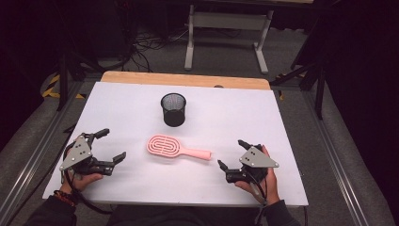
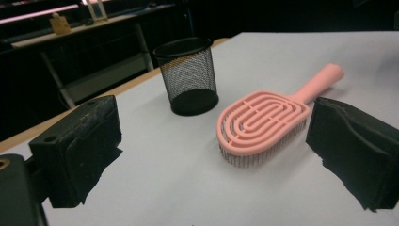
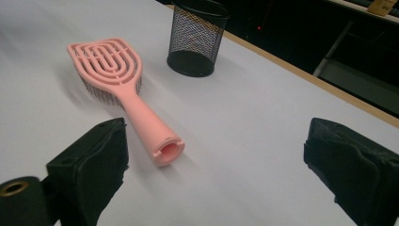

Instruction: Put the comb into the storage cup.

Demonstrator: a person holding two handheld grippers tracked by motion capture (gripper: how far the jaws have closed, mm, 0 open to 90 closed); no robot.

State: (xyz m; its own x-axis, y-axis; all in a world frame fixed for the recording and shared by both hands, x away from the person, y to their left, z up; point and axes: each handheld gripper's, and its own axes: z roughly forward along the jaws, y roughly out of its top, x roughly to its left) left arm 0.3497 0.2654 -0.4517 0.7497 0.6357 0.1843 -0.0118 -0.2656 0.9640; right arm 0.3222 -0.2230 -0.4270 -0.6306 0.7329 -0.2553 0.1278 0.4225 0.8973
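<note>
left claw (image 1: 107,144) agape – right claw (image 1: 231,153) agape | pink brush (image 1: 176,147) bristles down – mostly hidden | mesh cup (image 1: 173,109) upright

One pink plastic hairbrush (image 1: 178,147) with a slotted oval head, one black wire-mesh cup (image 1: 173,109), two black two-jaw claws: left claw (image 1: 111,143), right claw (image 1: 230,153). One white table (image 1: 235,113).

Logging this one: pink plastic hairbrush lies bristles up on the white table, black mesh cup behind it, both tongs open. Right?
Not quite: the pink plastic hairbrush lies bristles down, as the left gripper view shows. The black mesh cup, white table and open left tongs and right tongs are right.
</note>
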